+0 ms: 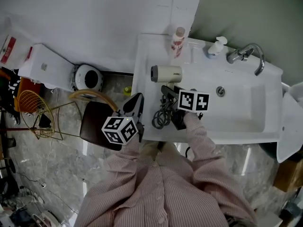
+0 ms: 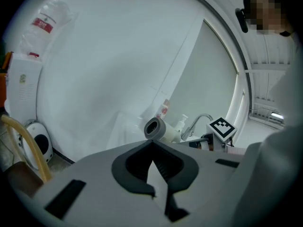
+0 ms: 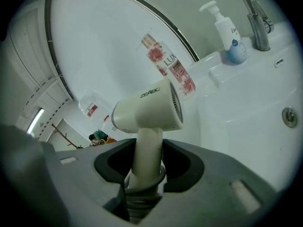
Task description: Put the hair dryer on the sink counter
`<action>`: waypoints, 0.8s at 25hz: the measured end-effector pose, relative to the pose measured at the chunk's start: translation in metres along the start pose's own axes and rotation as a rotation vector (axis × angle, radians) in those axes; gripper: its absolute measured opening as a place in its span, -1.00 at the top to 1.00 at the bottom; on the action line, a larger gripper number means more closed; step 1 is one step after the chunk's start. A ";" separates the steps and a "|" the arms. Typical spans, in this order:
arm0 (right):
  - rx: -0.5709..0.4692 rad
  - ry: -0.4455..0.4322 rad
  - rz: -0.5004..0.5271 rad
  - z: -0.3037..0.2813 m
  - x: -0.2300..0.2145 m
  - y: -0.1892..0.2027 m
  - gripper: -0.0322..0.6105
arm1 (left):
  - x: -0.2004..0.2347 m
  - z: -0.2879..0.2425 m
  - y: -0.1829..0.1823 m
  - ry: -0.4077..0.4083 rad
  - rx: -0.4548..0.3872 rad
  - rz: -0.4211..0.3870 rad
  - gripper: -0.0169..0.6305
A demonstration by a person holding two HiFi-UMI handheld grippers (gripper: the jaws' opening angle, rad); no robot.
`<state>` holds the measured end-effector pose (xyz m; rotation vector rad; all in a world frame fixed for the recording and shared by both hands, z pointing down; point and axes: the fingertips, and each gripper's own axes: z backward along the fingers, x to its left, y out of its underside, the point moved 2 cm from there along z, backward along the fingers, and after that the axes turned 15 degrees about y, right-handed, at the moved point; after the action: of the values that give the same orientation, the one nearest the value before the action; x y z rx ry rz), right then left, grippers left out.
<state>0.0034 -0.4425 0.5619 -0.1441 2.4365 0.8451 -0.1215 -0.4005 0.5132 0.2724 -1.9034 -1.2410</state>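
Cream-coloured hair dryer (image 3: 149,110) is clamped by its handle between the fingers of the right gripper (image 3: 149,150). Its barrel lies over the left part of the white sink counter (image 1: 147,56), near a lotion bottle (image 1: 178,41); contact with the counter cannot be told. The left gripper (image 2: 152,148) has its fingers closed together and empty, at the counter's left edge.

The lower handle end of the hair dryer (image 3: 151,109) is hidden between the right tongs (image 3: 149,164).
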 end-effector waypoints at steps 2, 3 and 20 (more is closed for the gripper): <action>0.013 0.012 -0.005 -0.007 -0.002 0.002 0.38 | 0.003 -0.004 0.003 0.008 0.010 0.007 0.96; 0.019 0.020 -0.005 -0.010 -0.003 0.003 0.38 | 0.004 -0.006 0.004 0.011 0.015 0.010 0.96; 0.107 0.116 0.033 -0.035 -0.016 0.012 0.38 | 0.018 -0.018 0.010 0.019 0.045 0.027 0.96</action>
<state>-0.0028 -0.4554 0.5994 -0.1159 2.5926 0.7376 -0.1169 -0.4177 0.5338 0.2803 -1.9148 -1.1745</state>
